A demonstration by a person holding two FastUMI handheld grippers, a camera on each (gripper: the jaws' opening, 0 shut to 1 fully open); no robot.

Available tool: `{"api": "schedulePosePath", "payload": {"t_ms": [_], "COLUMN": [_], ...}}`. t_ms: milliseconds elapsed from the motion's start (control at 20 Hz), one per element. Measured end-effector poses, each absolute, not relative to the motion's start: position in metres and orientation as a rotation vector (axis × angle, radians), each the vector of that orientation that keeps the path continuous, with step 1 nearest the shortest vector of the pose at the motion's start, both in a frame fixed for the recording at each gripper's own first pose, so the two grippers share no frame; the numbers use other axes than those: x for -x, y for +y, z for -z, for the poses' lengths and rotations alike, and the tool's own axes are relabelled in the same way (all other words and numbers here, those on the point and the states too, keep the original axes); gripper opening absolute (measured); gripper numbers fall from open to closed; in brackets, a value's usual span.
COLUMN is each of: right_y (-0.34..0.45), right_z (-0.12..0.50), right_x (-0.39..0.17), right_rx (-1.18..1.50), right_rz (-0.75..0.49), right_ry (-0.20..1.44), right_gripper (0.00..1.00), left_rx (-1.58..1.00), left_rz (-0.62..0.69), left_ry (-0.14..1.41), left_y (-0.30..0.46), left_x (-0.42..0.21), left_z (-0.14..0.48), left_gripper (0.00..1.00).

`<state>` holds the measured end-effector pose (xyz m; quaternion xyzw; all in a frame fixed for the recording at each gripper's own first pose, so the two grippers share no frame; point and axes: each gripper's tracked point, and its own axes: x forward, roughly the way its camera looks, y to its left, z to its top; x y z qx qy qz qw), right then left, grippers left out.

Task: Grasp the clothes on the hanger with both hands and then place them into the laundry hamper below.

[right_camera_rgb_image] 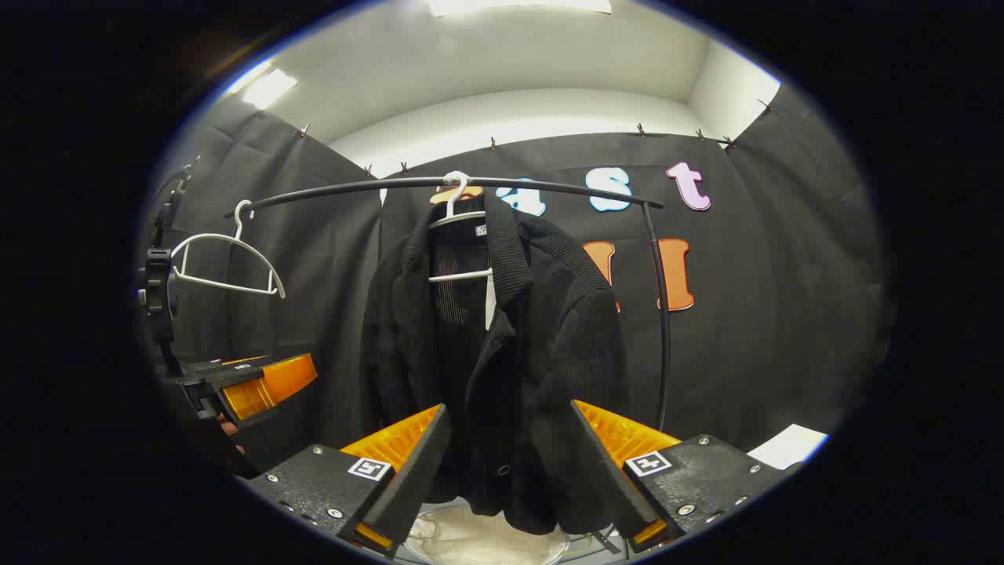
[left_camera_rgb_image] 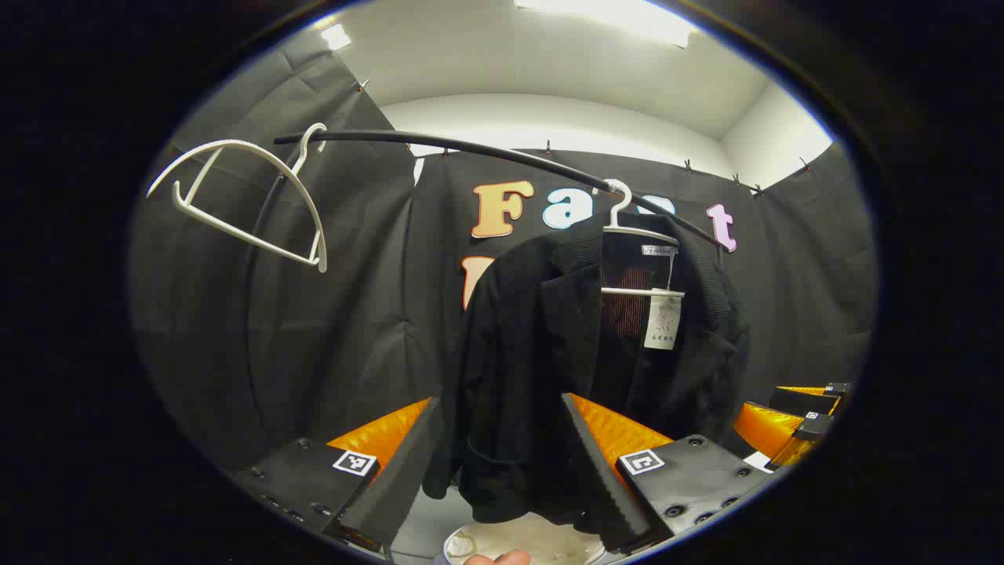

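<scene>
A black ribbed jacket [right_camera_rgb_image: 502, 353] is shown hanging from a white hanger [right_camera_rgb_image: 459, 227] on the curved black rail [right_camera_rgb_image: 549, 185], directly above the pale laundry hamper [right_camera_rgb_image: 486, 541]. The left gripper [left_camera_rgb_image: 502, 463] and the right gripper [right_camera_rgb_image: 502, 471] are both held with fingers spread wide, the jacket's lower hem framed between them but not yet pinched. The fabric appears soft, corduroy-like and heavy; the finger pads [left_camera_rgb_image: 592, 471] are serrated black with orange backing. A shallow bite on one loose layer is judged likely to slip, and a downward pull could drag the hanger off the rail. An empty hanger [left_camera_rgb_image: 251, 196] is seen hanging well apart.
</scene>
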<state>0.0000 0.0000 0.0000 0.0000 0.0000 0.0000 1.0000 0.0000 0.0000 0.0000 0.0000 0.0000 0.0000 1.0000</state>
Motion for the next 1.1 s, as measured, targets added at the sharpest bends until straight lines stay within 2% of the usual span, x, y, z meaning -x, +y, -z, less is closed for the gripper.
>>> {"api": "schedulePosePath", "payload": {"t_ms": [500,550,600,650,1100], "right_y": [0.004,0.004,0.006,0.006,0.018], "right_z": [0.008,0.006,0.008,0.011,0.000], "right_x": [-0.001,-0.002,-0.001,-0.002,-0.019], "right_rx": [-0.002,-0.001,0.001,0.002,0.007], "right_rz": [-0.009,-0.012,-0.015,-0.017,-0.047], "right_ry": [0.027,0.028,0.030,0.035,0.024], "right_gripper": [0.93,0.93,0.93,0.99,0.99], "left_rx": [0.005,0.006,0.007,0.007,0.001], "left_rz": [-0.007,-0.008,-0.008,-0.008,-0.013], "left_ry": [-0.002,-0.003,-0.003,-0.003,-0.006], "left_y": [0.003,0.004,0.004,0.004,0.009], "left_x": [0.000,0.000,0.000,-0.001,0.002], "left_z": [0.000,0.000,0.000,0.000,-0.002], "left_gripper": [0.93,0.96,0.93,0.93,0.93]}}
